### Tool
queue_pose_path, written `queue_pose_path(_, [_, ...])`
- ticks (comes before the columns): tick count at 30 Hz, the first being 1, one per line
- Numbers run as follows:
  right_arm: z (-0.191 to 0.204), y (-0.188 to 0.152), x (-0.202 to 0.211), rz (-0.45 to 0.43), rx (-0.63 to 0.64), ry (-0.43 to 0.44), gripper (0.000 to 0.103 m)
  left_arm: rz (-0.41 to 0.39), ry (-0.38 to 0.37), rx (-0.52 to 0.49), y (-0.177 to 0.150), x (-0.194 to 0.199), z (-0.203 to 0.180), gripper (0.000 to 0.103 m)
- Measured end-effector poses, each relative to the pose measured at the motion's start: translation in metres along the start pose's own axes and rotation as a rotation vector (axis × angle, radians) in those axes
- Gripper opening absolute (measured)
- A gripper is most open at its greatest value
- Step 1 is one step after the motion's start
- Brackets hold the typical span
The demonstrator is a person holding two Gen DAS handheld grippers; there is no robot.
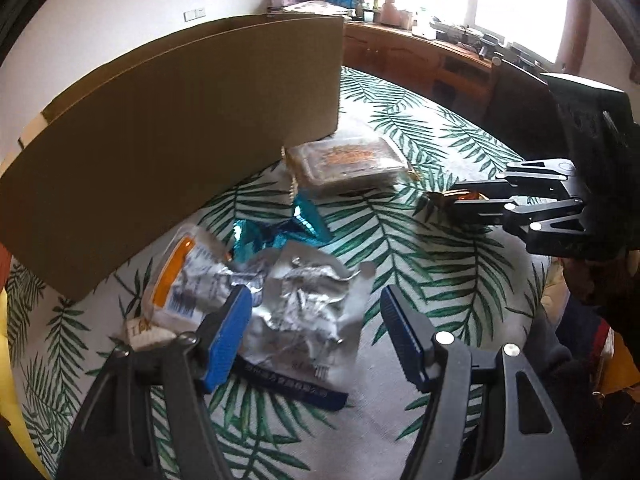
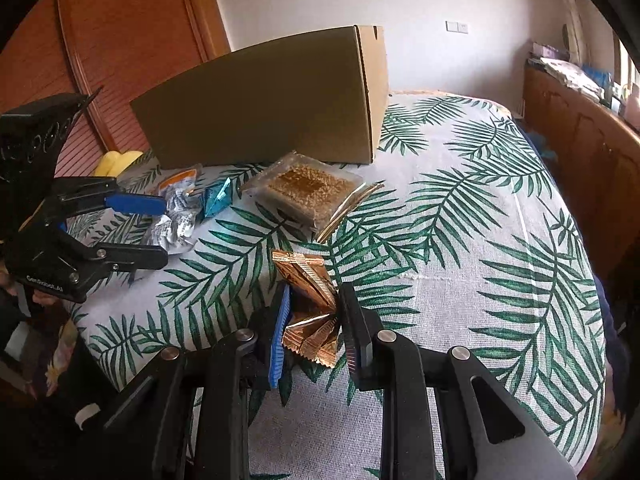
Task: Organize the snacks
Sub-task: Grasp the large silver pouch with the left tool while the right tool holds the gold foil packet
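My left gripper [image 1: 316, 308] stands open just above a crumpled silver snack bag [image 1: 304, 304] on the leaf-print cloth, its pads not pressing it. Beside that bag lie a white and orange packet [image 1: 180, 280] and a teal wrapper [image 1: 280, 228]. A clear tray of crumbly brown snack [image 1: 348, 158] rests by the corner of the brown cardboard box [image 1: 180, 152]. My right gripper [image 2: 312, 320] is shut on a gold foil packet [image 2: 312, 300], held a little over the table. The same gripper [image 1: 448, 200] shows at the right of the left wrist view, the left gripper [image 2: 164, 232] at the left of the right wrist view.
The cardboard box [image 2: 272, 108] stands upright at the back of the table [image 2: 460, 240]. A wooden sideboard [image 1: 420, 56] with clutter runs under the window. A wooden door [image 2: 120, 40] and something yellow [image 2: 116, 162] lie behind the box's left end.
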State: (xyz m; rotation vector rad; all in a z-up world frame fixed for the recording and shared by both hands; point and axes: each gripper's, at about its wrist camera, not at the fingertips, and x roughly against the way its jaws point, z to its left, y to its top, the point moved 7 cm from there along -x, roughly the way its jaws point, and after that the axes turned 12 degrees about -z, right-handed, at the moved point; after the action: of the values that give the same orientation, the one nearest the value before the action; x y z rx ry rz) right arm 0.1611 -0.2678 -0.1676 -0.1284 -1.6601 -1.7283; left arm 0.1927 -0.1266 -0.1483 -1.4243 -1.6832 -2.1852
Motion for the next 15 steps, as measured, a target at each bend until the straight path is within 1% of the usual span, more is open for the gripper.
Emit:
queue_pose_path(3, [0.000,-0.001,0.000,0.000,0.003,0.000,0.023,0.038,-0.001,-0.022,-0.002,-0.005,-0.003,0.066])
queue_pose_path(6, [0.001,-0.001,0.000,-0.001,0.000,0.000,0.023,0.070,0.026,-0.058,-0.006,-0.013,-0.005,0.067])
queue_pose_path(9, [0.001,-0.001,0.000,-0.003,-0.001,0.000,0.023,0.069,0.014,-0.029,-0.005,-0.015,-0.003,0.068])
queue_pose_path(13, [0.001,-0.002,0.000,-0.002,-0.003,-0.001,0.023,0.062,0.011,-0.024,-0.007,-0.013,-0.003,0.067])
queue_pose_path(15, [0.002,-0.002,0.000,-0.003,-0.004,0.000,0.023,0.056,-0.006,-0.011,-0.009,-0.008,-0.004,0.053])
